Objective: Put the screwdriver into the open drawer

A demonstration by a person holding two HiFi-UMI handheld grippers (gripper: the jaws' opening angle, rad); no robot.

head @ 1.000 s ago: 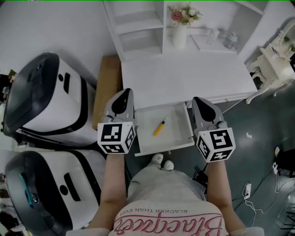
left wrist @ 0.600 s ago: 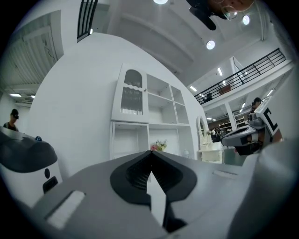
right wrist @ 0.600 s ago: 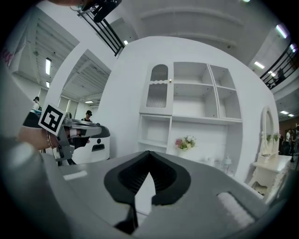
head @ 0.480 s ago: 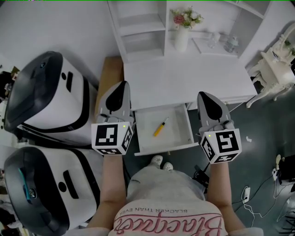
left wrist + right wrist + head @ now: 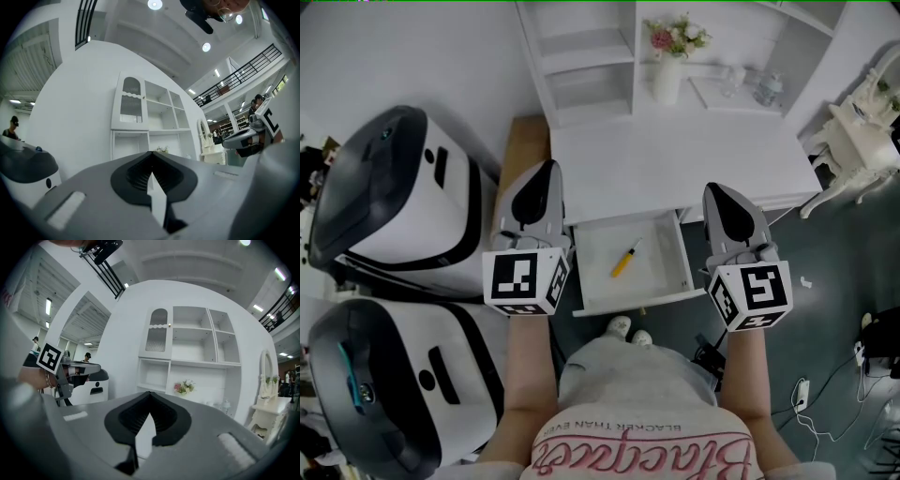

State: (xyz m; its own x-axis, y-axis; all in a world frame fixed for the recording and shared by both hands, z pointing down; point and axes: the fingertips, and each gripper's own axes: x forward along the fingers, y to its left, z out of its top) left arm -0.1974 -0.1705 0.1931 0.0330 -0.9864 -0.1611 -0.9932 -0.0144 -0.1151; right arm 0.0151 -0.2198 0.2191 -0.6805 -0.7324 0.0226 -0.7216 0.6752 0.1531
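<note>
A yellow-handled screwdriver [image 5: 624, 258] lies inside the open white drawer [image 5: 677, 272] below the desk's front edge. My left gripper [image 5: 543, 180] hovers left of the drawer, shut and empty. My right gripper [image 5: 718, 199] hovers right of the drawer, also shut with nothing in it. Both point toward the white shelf unit. In the left gripper view the jaw tips [image 5: 151, 153] meet with only a thin slit below. The right gripper view shows its jaw tips [image 5: 149, 393] touching too.
A white desk [image 5: 675, 159] carries a vase of flowers [image 5: 667, 56] and glassware [image 5: 767, 84]. Two large white-and-black machines [image 5: 394, 197] stand at the left, a wooden board [image 5: 517, 159] beside the desk. A white ornate chair [image 5: 862, 122] is at the right; cables [image 5: 825, 394] lie on the floor.
Both grippers have risen and now sit a little farther up the picture, beside the drawer. The screwdriver and drawer stay put.
</note>
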